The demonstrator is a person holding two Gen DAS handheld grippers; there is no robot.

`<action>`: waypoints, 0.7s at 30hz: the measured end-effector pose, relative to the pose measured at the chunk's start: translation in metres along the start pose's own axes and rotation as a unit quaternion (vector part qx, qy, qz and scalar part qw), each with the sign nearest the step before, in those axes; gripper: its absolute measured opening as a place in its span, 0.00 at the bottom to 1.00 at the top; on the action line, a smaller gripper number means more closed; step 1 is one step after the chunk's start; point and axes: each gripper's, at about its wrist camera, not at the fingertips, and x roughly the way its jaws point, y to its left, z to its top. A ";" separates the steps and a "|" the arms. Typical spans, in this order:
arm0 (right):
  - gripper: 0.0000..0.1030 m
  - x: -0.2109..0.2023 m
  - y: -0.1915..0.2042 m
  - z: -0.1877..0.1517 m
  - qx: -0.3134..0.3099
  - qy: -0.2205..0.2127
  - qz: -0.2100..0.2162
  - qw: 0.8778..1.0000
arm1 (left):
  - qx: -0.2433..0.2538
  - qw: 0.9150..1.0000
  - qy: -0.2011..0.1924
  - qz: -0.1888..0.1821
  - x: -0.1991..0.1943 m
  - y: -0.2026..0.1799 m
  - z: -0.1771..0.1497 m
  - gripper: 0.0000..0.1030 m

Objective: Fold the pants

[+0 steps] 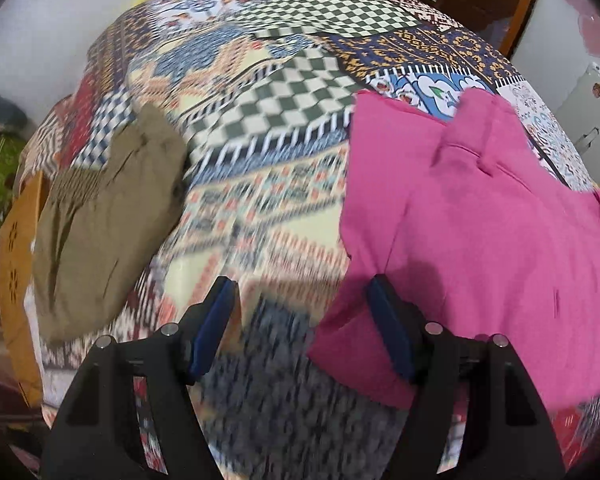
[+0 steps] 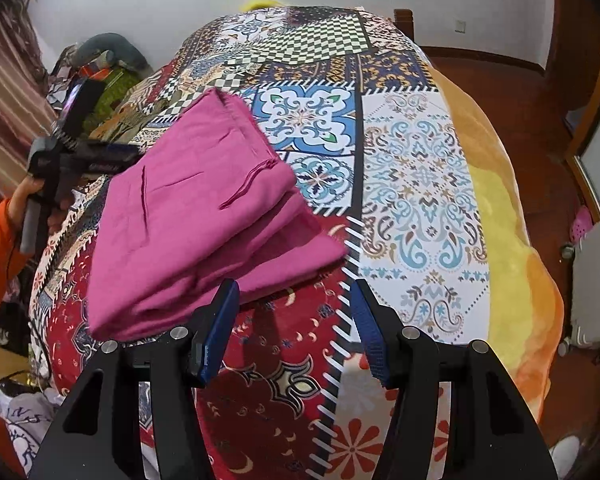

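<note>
The pink pants lie folded into a thick rectangle on the patterned bedspread. In the left wrist view my left gripper is open and empty, its right finger against the pants' near left corner. In the right wrist view the pink pants lie ahead and to the left. My right gripper is open and empty, just off their near right edge. The left gripper also shows in the right wrist view, at the pants' far left side, held by a hand in an orange sleeve.
Folded olive-green pants lie on an orange-brown garment at the bed's left edge. A yellow-orange blanket hangs off the bed's right side. Clutter lies by the wall. A white appliance stands to the right.
</note>
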 end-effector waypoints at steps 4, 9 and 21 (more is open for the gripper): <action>0.52 0.005 0.006 0.008 -0.028 -0.005 -0.015 0.999 | -0.011 1.000 -0.013 0.007 -0.018 0.006 -0.030 0.68; 0.52 0.016 0.007 0.017 -0.039 0.001 -0.019 0.999 | -0.014 0.999 -0.032 0.023 -0.040 0.004 -0.065 0.68; 0.52 0.051 -0.002 0.025 -0.033 0.036 0.007 0.999 | -0.058 0.998 -0.030 0.001 -0.046 0.014 -0.083 0.68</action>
